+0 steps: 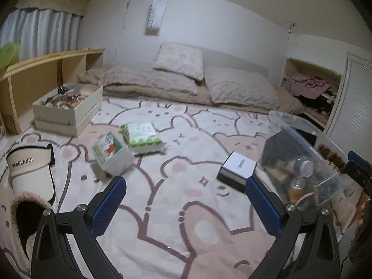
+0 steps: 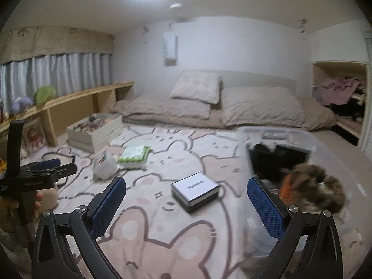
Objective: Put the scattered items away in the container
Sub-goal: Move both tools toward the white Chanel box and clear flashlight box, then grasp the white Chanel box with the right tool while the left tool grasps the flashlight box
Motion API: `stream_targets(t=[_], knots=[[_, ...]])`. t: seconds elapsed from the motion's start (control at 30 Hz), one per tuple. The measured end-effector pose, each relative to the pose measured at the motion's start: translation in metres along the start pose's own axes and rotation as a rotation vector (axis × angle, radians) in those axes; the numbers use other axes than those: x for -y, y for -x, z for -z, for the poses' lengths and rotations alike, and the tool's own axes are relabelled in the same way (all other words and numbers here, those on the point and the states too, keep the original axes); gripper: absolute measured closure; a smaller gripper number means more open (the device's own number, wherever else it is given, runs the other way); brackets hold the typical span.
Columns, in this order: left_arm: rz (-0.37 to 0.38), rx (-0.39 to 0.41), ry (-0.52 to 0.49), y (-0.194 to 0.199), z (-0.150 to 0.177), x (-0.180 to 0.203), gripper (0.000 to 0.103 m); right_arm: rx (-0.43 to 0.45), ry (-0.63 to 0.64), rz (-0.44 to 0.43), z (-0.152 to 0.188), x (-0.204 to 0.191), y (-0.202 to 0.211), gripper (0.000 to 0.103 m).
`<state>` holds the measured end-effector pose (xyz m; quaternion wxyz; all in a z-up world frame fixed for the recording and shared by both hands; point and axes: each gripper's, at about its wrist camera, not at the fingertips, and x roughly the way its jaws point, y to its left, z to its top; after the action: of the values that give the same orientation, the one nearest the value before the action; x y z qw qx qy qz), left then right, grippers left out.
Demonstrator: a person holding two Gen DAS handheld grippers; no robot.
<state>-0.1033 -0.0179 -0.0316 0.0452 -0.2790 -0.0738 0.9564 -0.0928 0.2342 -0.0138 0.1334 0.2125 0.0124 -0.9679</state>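
Between spread left gripper (image 1: pixel 186 191) fingers — bare blanket (image 1: pixel 176 209), container (image 1: pixel 309 162) rightward.

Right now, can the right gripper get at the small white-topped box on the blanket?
Probably yes. The right gripper is open, and the white-topped box lies flat just ahead between its fingers, nothing on it; the clear container sits off to the right.

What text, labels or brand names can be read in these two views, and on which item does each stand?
"MENGLANDI": on the cream visor cap, left wrist view.
White-lidded box: dark lid mark, too blurred.
Green pack: print too blurred.
Red-and-green tub: label too small.
Hanging wall bag: marks unreadable.
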Motion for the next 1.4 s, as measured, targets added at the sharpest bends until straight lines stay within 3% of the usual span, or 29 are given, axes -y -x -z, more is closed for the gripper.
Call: stream_targets(t=[0.2, 0.43, 0.67, 0.8, 1.03, 1.17, 1.27, 1.4], knots=[[-0.018, -0.047, 0.066, -0.035, 0.009, -0.033, 0.0, -0.121, 0.028, -0.029, 0.015, -0.023, -0.058, 0.0], [0.046, -0.101, 0.088, -0.088, 0.007, -0.052, 0.0, -0.257, 0.106, -0.075, 0.028, -0.044, -0.125, 0.0], [-0.1, -0.099, 0.074, -0.134, -0.004, -0.067, 0.0, -0.314, 0.124, -0.014, 0.036, -0.034, -0.184, 0.0], [-0.27, -0.047, 0.109, -0.152, -0.009, -0.084, 0.0, -0.331, 0.115, 0.049, 0.036, -0.021, -0.212, 0.0], [-0.311, -0.062, 0.182, -0.184, -0.01, -0.112, 0.0, -0.282, 0.035, 0.139, 0.012, 0.008, -0.242, 0.0], [-0.321, -0.074, 0.191, -0.196, -0.013, -0.116, 0.0, -0.254, 0.096, 0.234, -0.002, 0.014, -0.267, 0.0], [-0.314, -0.085, 0.218, -0.202, -0.012, -0.124, 0.0, -0.274, 0.141, 0.268, -0.005, 0.016, -0.29, 0.0], [-0.327, -0.105, 0.259, -0.208, -0.009, -0.136, 0.0, -0.333, 0.099, 0.246, -0.005, 0.027, -0.317, 0.0]])
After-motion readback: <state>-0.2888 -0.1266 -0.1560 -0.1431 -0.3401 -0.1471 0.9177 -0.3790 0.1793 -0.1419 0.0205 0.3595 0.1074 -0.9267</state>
